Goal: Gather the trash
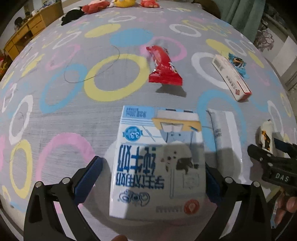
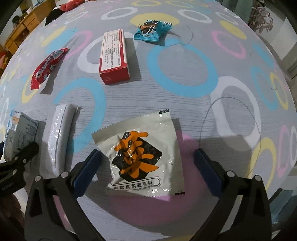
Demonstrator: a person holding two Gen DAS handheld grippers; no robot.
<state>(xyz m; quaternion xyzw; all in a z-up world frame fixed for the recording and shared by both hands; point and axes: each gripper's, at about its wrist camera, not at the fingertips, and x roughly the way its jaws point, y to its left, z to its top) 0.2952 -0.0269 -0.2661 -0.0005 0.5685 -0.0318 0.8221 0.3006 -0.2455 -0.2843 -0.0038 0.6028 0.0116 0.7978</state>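
A blue-and-white milk carton lies between the fingers of my left gripper, which is open around it; the right pad looks close to its side. In the right wrist view the carton is at the far left. My right gripper is open around a white sachet with orange and black print, and shows in the left wrist view at the right edge. A white wrapped pack lies between the two grippers.
On the ring-patterned bed sheet lie a red snack wrapper, a red-and-white box and a blue snack packet. Plush toys sit at the far edge. A wooden desk stands far left.
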